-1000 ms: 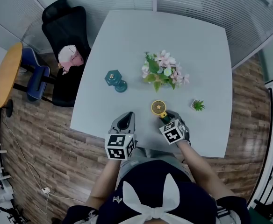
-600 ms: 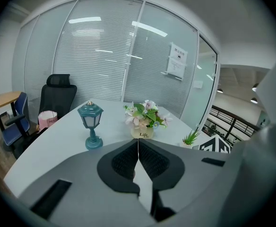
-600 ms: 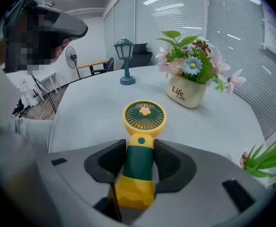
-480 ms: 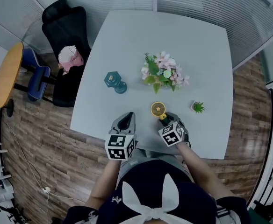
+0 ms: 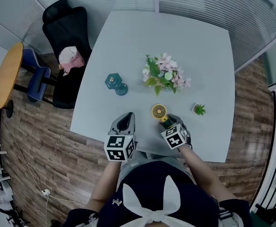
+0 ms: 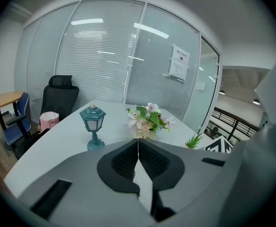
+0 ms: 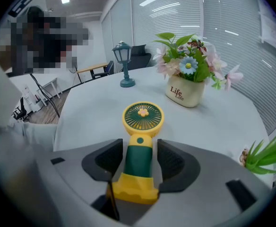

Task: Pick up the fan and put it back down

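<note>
Right gripper (image 7: 139,151) jaws were just opening, fan (image 7: 143,118) sits untouched between them, lower middle. Left gripper (image 6: 138,148) is closed, empty.

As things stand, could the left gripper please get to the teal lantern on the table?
Probably yes. The lantern stands ahead of the left gripper with only bare table between them; the flowers and the fan sit off to the right. The gripper is shut, so it would have to open first.

The pale grey desk (image 5: 199,41) carries a teal lantern (image 5: 113,82) towards its left, a pot of pink flowers (image 5: 165,74) near the middle and a small green plant (image 5: 199,109) at the right. A yellow-and-green fan (image 5: 159,111) lies near the front edge.
</note>
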